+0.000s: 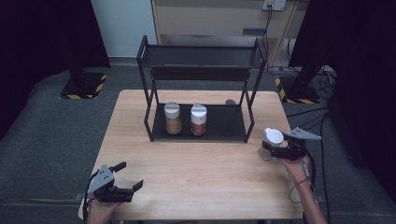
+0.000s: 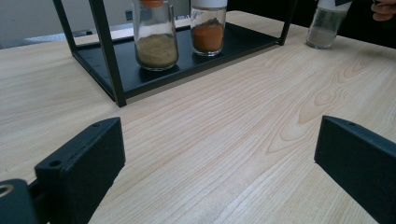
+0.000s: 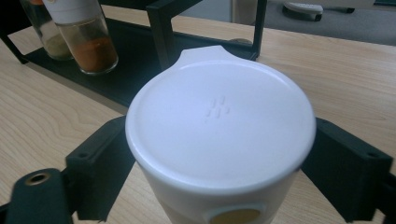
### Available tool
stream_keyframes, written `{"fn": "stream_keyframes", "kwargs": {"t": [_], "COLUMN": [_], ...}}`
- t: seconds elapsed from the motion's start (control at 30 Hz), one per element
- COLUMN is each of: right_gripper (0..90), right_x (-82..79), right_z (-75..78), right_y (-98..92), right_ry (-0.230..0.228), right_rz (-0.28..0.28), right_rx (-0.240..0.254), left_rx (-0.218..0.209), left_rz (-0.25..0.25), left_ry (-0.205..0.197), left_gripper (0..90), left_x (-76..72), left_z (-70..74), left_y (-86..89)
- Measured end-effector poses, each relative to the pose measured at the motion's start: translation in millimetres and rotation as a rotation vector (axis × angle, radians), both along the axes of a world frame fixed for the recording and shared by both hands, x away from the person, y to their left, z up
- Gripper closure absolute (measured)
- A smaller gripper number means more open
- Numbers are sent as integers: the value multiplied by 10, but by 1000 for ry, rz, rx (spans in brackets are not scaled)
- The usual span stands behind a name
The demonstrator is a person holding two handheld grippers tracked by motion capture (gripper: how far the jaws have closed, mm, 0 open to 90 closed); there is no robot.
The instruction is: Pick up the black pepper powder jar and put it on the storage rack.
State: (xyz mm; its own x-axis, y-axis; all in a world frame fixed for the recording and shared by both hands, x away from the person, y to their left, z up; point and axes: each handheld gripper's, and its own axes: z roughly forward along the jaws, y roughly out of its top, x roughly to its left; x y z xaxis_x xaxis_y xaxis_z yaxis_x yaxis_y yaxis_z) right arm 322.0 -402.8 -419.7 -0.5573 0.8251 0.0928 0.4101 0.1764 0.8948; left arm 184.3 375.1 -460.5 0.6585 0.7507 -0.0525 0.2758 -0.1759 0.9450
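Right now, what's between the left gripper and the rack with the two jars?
Only bare table. In the left gripper view, plain wood runs from the open left gripper up to the rack; the high view shows the same gap.

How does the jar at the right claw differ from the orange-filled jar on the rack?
The jar at the right claw stands on the bare table, right of the rack; the orange-filled jar stands on the rack's lower shelf. The first holds pale greyish powder, the second orange powder. The right claw has its jaws around the first; the second stands free. Both are clear jars with white lids.
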Motion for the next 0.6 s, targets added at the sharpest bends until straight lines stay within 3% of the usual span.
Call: {"fn": "stream_keyframes", "kwargs": {"t": [0.23,0.6], "right_gripper": [289,307], "right_x": [-12,-86], "right_z": [-32,-39], "right_y": [44,128], "right_ry": [-17,-46], "right_rz": [-6,-29], "right_rx": [-15,-49], "left_rx": [0,-1], "left_rz": [1,2], "left_ry": [-1,-2], "left_gripper": [9,9], "left_x": [-1,-3], "left_z": [0,-1], "left_y": [0,3]}}
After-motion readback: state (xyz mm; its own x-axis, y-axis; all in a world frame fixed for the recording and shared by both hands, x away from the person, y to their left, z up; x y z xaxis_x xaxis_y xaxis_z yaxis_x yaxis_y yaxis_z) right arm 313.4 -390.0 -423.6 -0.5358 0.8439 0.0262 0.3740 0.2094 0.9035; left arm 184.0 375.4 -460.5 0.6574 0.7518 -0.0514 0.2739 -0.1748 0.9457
